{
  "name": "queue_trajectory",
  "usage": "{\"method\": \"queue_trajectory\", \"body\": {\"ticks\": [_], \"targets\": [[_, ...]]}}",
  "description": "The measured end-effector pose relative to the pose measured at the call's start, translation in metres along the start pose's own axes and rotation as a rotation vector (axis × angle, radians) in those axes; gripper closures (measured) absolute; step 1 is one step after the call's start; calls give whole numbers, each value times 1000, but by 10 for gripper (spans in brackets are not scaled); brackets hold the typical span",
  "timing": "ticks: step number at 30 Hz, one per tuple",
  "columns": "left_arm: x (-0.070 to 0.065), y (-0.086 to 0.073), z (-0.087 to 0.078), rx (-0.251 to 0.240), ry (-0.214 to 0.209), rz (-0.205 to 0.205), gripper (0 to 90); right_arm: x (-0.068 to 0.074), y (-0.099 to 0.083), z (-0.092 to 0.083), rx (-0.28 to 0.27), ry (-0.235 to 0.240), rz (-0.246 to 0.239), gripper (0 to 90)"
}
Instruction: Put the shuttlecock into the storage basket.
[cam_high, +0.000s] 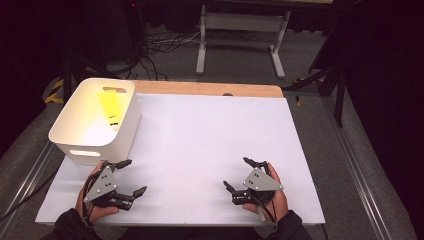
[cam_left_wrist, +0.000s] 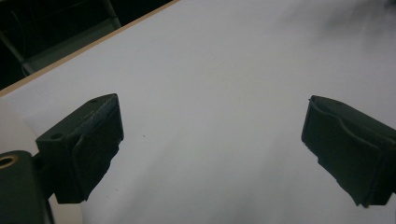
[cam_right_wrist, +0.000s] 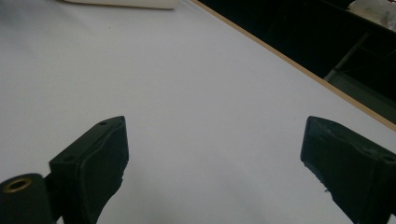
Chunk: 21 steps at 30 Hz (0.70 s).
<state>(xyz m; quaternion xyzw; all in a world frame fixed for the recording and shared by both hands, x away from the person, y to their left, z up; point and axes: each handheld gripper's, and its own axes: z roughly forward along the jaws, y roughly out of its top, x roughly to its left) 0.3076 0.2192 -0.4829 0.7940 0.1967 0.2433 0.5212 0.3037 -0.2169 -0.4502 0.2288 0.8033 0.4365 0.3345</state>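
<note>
A white bin (cam_high: 95, 120) stands at the table's left, with a yellow item (cam_high: 111, 107) lying inside it against the far wall. My left gripper (cam_high: 134, 176) rests near the front left of the white table top (cam_high: 210, 145), just in front of the bin, jaws wide apart with nothing between them. In the left gripper view its fingers (cam_left_wrist: 84, 149) frame bare white surface. My right gripper (cam_high: 237, 172) lies at the front right, also open and holding nothing. In the right gripper view its fingers (cam_right_wrist: 93, 163) stand over bare table, with the bin's base (cam_right_wrist: 121, 3) at the top edge.
The white sheet covers a wooden table whose far edge (cam_high: 210, 89) shows as a tan strip. Beyond it stand a grey table frame (cam_high: 242, 35) and cables on the floor. A metal rail (cam_high: 357, 165) runs along the table's right side.
</note>
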Motion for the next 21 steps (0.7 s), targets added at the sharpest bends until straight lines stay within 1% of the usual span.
{"method": "queue_trajectory", "body": {"ticks": [12, 21], "targets": [[0, 0, 2, 9, -3, 5, 64, -2, -1, -2, -3, -4, 9, 87], [1, 0, 4, 22, 3, -1, 63, -3, -2, -2, 0, -6, 12, 86]]}}
